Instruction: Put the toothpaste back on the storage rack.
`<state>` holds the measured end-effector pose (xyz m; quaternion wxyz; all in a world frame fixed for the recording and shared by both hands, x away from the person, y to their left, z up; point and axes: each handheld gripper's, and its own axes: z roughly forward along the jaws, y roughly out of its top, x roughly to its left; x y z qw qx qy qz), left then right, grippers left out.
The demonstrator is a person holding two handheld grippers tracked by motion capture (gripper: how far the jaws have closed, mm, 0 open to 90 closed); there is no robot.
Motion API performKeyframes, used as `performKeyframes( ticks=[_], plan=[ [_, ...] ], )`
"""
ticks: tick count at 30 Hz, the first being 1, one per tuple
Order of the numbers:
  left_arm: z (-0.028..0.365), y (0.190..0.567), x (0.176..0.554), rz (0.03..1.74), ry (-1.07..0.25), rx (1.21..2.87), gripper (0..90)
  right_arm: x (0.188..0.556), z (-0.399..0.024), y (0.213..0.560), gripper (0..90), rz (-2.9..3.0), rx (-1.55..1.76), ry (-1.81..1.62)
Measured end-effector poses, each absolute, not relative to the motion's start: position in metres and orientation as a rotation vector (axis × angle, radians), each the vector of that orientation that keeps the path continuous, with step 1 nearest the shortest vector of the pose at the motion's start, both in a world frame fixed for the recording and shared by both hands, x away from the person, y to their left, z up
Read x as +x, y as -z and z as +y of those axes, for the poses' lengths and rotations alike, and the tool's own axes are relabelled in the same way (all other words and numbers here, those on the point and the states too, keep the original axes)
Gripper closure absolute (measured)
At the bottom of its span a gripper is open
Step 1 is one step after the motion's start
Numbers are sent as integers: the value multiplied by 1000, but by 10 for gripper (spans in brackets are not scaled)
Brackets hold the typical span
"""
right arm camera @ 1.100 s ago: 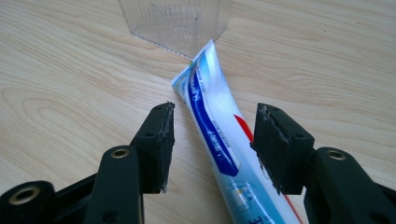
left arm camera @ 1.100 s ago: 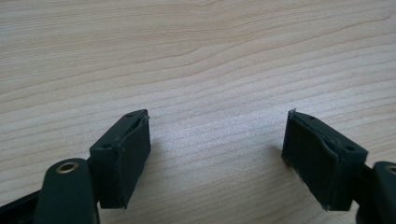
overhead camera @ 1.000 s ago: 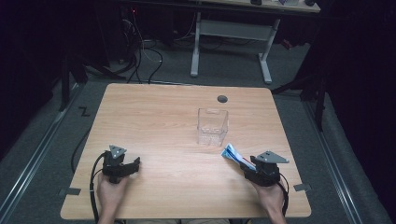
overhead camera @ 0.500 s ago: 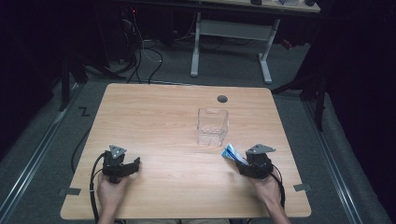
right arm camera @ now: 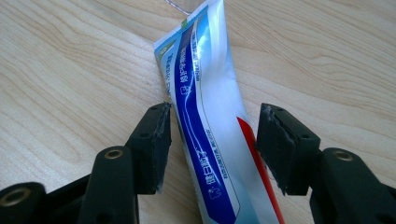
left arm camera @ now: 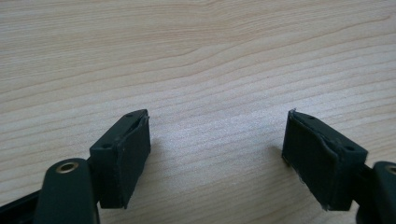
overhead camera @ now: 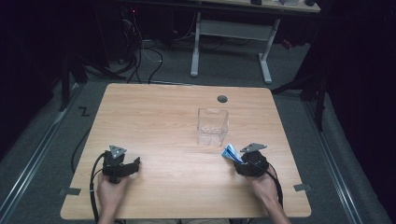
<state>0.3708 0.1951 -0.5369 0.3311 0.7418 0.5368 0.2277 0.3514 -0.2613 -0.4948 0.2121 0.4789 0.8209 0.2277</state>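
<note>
Pale wooden table [overhead camera: 163,121] in a dark room, cables on the grey floor beyond. Near the right edge, a blue and white tube [right arm camera: 205,116] lying flat on the wood, straddled by the right gripper [right arm camera: 212,144], jaws spread either side, not pressing it. Just beyond and left of the tube, a clear plastic box [overhead camera: 212,126], upright. Farther back, a round grommet hole [overhead camera: 222,99]. At near left, left gripper [left arm camera: 217,144] released, jaws wide over bare wood.
</note>
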Motion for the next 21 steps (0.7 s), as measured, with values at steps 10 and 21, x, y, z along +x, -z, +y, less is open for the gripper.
performKeyframes(
  ticks=[10,21],
  plan=[
    [195,537,371,1403,-595,1940,237,360,-257,497,465,2312,1330,-554],
    [195,537,371,1403,-596,1939,238,366,-261,497,576,2343,1342,-538]
  ],
)
